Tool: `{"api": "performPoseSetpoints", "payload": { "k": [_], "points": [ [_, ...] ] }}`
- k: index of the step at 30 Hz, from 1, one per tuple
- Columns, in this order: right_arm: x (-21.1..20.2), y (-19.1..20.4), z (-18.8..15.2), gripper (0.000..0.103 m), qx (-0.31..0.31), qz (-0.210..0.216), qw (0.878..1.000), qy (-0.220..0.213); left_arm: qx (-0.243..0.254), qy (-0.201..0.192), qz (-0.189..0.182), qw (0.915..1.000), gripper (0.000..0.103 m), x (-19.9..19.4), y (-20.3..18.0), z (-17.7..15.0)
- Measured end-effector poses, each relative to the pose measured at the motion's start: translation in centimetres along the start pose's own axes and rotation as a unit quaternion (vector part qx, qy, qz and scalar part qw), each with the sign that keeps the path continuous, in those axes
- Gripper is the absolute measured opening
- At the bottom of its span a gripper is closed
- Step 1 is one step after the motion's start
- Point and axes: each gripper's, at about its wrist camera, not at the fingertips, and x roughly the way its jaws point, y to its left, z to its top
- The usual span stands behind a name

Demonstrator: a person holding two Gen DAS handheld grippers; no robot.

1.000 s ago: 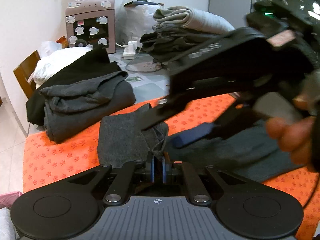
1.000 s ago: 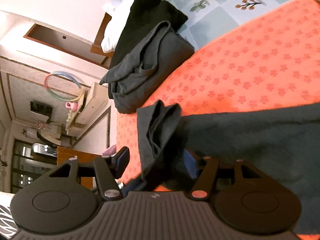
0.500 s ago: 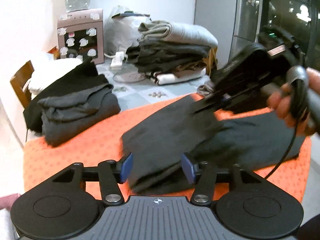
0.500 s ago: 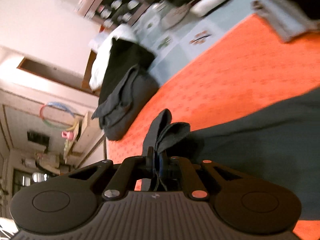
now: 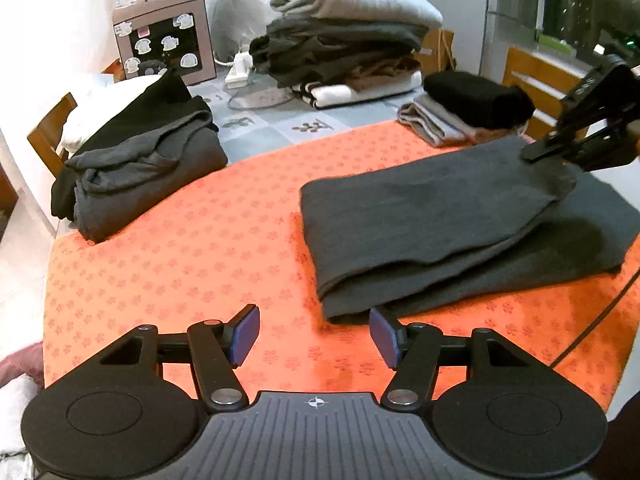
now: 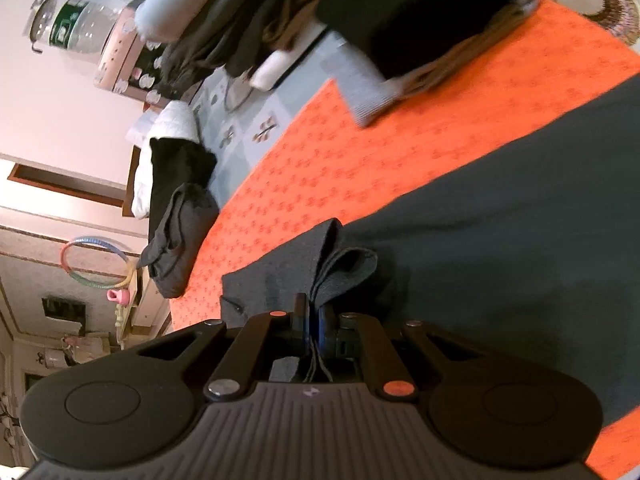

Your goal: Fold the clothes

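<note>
A dark grey garment [image 5: 440,220] lies folded double on the orange mat [image 5: 180,248], its fold edge toward my left gripper. My left gripper [image 5: 314,334] hovers just short of that near edge, its jaws opening, with nothing between the blue pads [image 5: 244,334]. My right gripper [image 5: 536,154] is at the garment's far right end, shut on a corner of the top layer. In the right wrist view the right gripper [image 6: 314,320] pinches a bunched fold of the same grey garment [image 6: 500,240], which spreads out ahead over the mat.
A crumpled dark grey and black pile [image 5: 140,176] sits at the mat's left. A tall stack of folded clothes [image 5: 344,40] and a small black-and-beige pile [image 5: 472,108] stand behind. A stickered pink box [image 5: 164,40] and a wooden chair [image 5: 48,136] are at the far left.
The left gripper let go of the garment, opened and drew back. The right gripper shut on the garment's end and carried it to the right, laying it over the lower layer.
</note>
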Motion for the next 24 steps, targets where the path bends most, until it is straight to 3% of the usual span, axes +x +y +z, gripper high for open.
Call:
{"api": "performPoseSetpoints", "payload": {
  "k": [10, 19, 24],
  "points": [
    [-5.4, -6.8, 1.7, 0.005, 0.013, -0.025, 1.0, -0.008, -0.003, 0.005, 0.008, 1.0, 0.063, 1.6, -4.5, 1.8],
    [-8.3, -11.2, 2.3, 0.005, 0.029, -0.044, 0.998, -0.018, 0.06, 0.02, 0.012, 0.9979, 0.048, 4.5, -7.7, 2.3],
    [-8.2, -11.8, 2.6, 0.005, 0.024, -0.049, 0.998, -0.019, 0.079, 0.028, 0.009, 0.9965, 0.047, 4.9, -7.9, 2.2]
  ]
}}
